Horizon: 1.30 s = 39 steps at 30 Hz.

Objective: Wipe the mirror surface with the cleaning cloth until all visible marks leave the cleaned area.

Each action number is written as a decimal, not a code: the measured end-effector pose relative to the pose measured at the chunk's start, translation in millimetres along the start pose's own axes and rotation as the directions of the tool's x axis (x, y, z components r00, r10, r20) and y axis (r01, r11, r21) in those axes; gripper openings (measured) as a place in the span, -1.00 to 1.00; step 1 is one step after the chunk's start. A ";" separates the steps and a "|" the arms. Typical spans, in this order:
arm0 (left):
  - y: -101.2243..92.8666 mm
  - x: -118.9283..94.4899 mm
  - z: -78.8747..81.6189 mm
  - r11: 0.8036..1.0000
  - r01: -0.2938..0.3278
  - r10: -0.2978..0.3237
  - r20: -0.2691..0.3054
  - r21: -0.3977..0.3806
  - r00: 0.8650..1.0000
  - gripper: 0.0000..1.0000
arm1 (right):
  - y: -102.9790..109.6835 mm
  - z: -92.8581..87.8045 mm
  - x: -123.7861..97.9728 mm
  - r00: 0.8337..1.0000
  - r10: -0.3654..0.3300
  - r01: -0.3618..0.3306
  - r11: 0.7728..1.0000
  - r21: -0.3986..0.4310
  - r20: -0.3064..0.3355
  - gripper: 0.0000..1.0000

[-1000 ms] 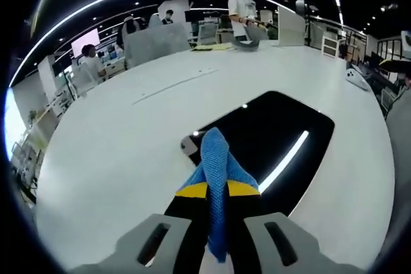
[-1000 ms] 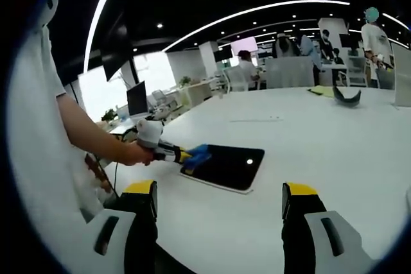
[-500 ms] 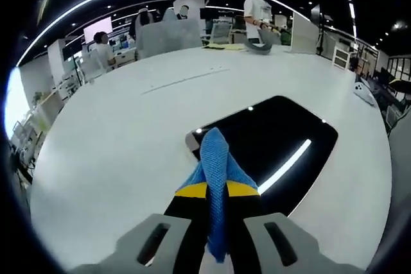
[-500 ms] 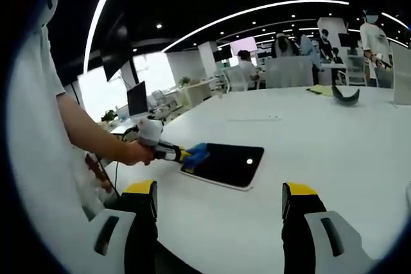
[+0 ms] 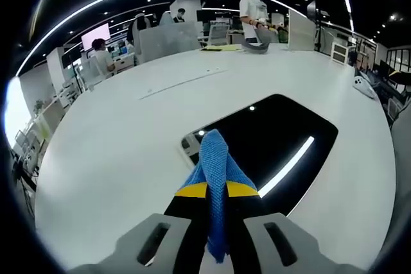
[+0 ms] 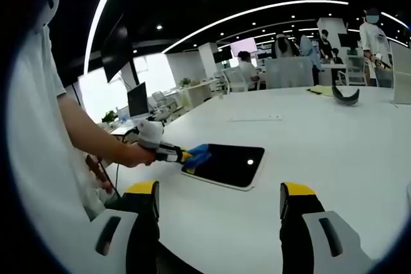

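The left gripper (image 5: 217, 190) pinches a blue woven cleaning cloth (image 5: 215, 171) at the near corner of the flat dark rectangular mirror (image 5: 282, 139). The white tabletop (image 5: 115, 133) around it lies bare; the right gripper (image 6: 218, 200) hangs spread apart.

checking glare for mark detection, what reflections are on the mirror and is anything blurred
Left gripper view: the mirror reflects a bright ceiling strip and light dots, and the cleaning cloth is sharp. Right gripper view: the mirror shows one light dot; fisheye bends the ceiling lights.
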<state>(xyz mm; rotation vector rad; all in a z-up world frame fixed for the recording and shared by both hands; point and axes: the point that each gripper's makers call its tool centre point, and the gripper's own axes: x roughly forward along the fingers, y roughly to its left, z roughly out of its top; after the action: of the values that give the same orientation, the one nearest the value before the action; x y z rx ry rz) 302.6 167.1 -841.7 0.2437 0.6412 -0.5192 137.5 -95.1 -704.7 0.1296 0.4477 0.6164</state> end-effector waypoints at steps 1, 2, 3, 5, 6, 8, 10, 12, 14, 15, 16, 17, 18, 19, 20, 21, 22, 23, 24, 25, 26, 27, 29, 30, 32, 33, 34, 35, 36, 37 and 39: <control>0.1 0.1 0.0 1.000 0.000 0.000 0.000 -0.001 1.000 -0.89 | 0.2 -0.1 0.2 1.000 0.001 -0.001 1.000 0.001 -0.001 0.52; 0.4 0.2 -0.1 1.000 0.000 0.000 0.000 0.001 1.000 -0.89 | 0.5 0.3 0.4 1.000 0.003 -0.003 1.000 0.002 0.001 0.52; 0.3 0.2 -0.1 1.000 0.001 -0.001 0.000 0.003 1.000 -0.89 | 0.8 0.9 0.6 1.000 0.005 -0.005 1.000 0.004 0.005 0.52; -3.0 -0.4 1.2 0.999 0.004 -0.005 0.002 0.054 1.000 -0.89 | 0.9 0.7 1.0 1.000 0.007 -0.007 1.000 0.007 0.003 0.53; -5.1 -0.7 1.6 0.997 0.007 -0.007 0.003 0.072 1.000 -0.89 | 0.9 0.7 1.1 1.000 0.007 -0.007 1.000 0.007 0.002 0.54; -5.8 -0.5 1.6 0.997 0.001 -0.001 0.002 0.075 1.000 -0.89 | 1.3 1.3 1.4 1.000 0.008 -0.008 1.000 0.008 0.003 0.54; -4.4 -0.1 1.4 0.997 -0.006 0.005 0.005 0.074 1.000 -0.89 | 1.0 1.0 1.5 1.000 0.008 -0.008 1.000 0.006 0.000 0.54; -5.3 -0.4 2.0 0.997 -0.006 0.006 0.005 0.082 1.000 -0.89 | 0.3 0.9 1.3 1.000 0.008 -0.008 1.000 0.006 0.000 0.54; -6.9 -0.3 2.5 0.996 -0.002 0.001 0.007 0.089 1.000 -0.89 | -0.3 0.9 1.2 1.000 0.006 -0.006 1.000 0.006 0.000 0.54; -7.9 -0.1 2.6 0.996 0.001 -0.002 0.008 0.087 1.000 -0.89 | -0.5 0.9 1.2 1.000 0.006 -0.006 1.000 0.007 0.000 0.54; -8.5 1.0 2.5 0.996 0.005 -0.006 0.009 0.087 1.000 -0.89 | -0.5 0.8 1.2 1.000 0.007 -0.007 1.000 0.007 -0.001 0.54; -11.1 1.8 3.2 0.995 0.012 -0.013 0.008 0.099 1.000 -0.89 | -0.8 0.5 1.2 1.000 0.006 -0.006 1.000 0.007 -0.002 0.54; -13.0 1.8 4.1 0.994 0.019 -0.019 0.007 0.103 1.000 -0.89 | -0.2 0.9 1.4 1.000 0.009 -0.009 1.000 0.009 0.001 0.55; -14.0 2.0 4.5 0.994 0.023 -0.024 0.007 0.102 1.000 -0.89 | 0.2 1.2 1.6 1.000 0.010 -0.010 1.000 0.009 0.002 0.55; -14.9 2.3 4.7 0.994 0.026 -0.026 0.007 0.104 1.000 -0.89 | 0.7 1.4 1.8 1.000 0.012 -0.012 1.000 0.007 0.002 0.55; -15.6 2.6 4.9 0.994 0.027 -0.028 0.007 0.106 1.000 -0.89 | 0.7 1.7 2.1 1.000 0.013 -0.013 1.000 0.001 0.001 0.55; -15.9 3.2 5.0 0.994 0.028 -0.029 0.007 0.105 1.000 -0.89 | 0.6 1.8 2.4 1.000 0.013 -0.013 1.000 0.002 0.001 0.55; -16.3 3.4 5.1 0.994 0.029 -0.030 0.007 0.103 1.000 -0.89 | 0.5 2.2 3.0 1.000 0.014 -0.014 1.000 0.006 0.001 0.56; -17.2 3.3 5.4 0.995 0.029 -0.029 0.008 0.099 1.000 -0.89 | 0.6 2.5 3.4 1.000 0.015 -0.015 1.000 0.005 0.000 0.56; -18.2 3.5 5.7 0.995 0.029 -0.030 0.009 0.098 1.000 -0.89 | 0.7 2.9 3.8 1.000 0.017 -0.017 1.000 0.001 -0.001 0.56; -18.8 3.7 5.8 0.995 0.029 -0.030 0.009 0.098 0.999 -0.89 | 0.9 3.3 4.3 1.000 0.018 -0.018 1.000 -0.002 -0.002 0.56; -19.6 4.0 6.1 0.995 0.031 -0.032 0.010 0.097 0.999 -0.89 | 1.0 3.8 4.9 1.000 0.021 -0.021 1.000 -0.002 -0.002 0.56; -21.1 4.4 6.5 0.994 0.034 -0.035 0.010 0.100 0.999 -0.89 | 0.7 4.9 5.5 1.000 0.022 -0.022 1.000 -0.004 -0.001 0.56; -22.2 4.9 6.8 0.995 0.039 -0.040 0.011 0.097 0.999 -0.89 | 0.3 5.5 5.8 1.000 0.022 -0.022 1.000 -0.004 -0.001 0.56; -25.0 5.4 7.7 0.993 0.049 -0.050 0.012 0.105 0.999 -0.89 | 0.0 5.6 6.0 1.000 0.022 -0.022 1.000 -0.005 -0.003 0.57; -25.8 5.8 7.9 0.993 0.051 -0.052 0.012 0.108 0.999 -0.89 | 0.2 5.6 6.0 1.000 0.023 -0.024 1.000 -0.006 -0.003 0.57; -26.6 6.5 7.9 0.992 0.054 -0.055 0.011 0.111 0.998 -0.89 | 0.6 5.7 5.9 1.000 0.025 -0.026 1.000 -0.007 -0.003 0.57; -27.2 6.5 8.2 0.992 0.055 -0.057 0.012 0.112 0.998 -0.89 | 0.6 5.7 5.8 1.000 0.026 -0.026 1.000 -0.007 -0.004 0.57; -28.0 6.4 8.7 0.992 0.056 -0.058 0.012 0.112 0.998 -0.89 | 0.2 5.2 5.7 1.000 0.025 -0.025 1.000 -0.006 -0.005 0.57; -29.1 6.7 9.2 0.992 0.057 -0.059 0.013 0.116 0.998 -0.89 | -0.7 4.5 5.5 1.000 0.023 -0.023 1.000 -0.004 -0.008 0.57; -30.5 7.7 9.6 0.992 0.059 -0.061 0.015 0.116 0.998 -0.89 | -1.3 5.5 5.0 1.000 0.021 -0.021 1.000 -0.002 -0.004 0.57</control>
<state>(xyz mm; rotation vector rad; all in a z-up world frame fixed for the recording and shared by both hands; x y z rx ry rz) 296.4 134.8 -840.8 0.3292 0.6027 -0.6163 144.2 -93.1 -701.9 0.1310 0.4500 0.6383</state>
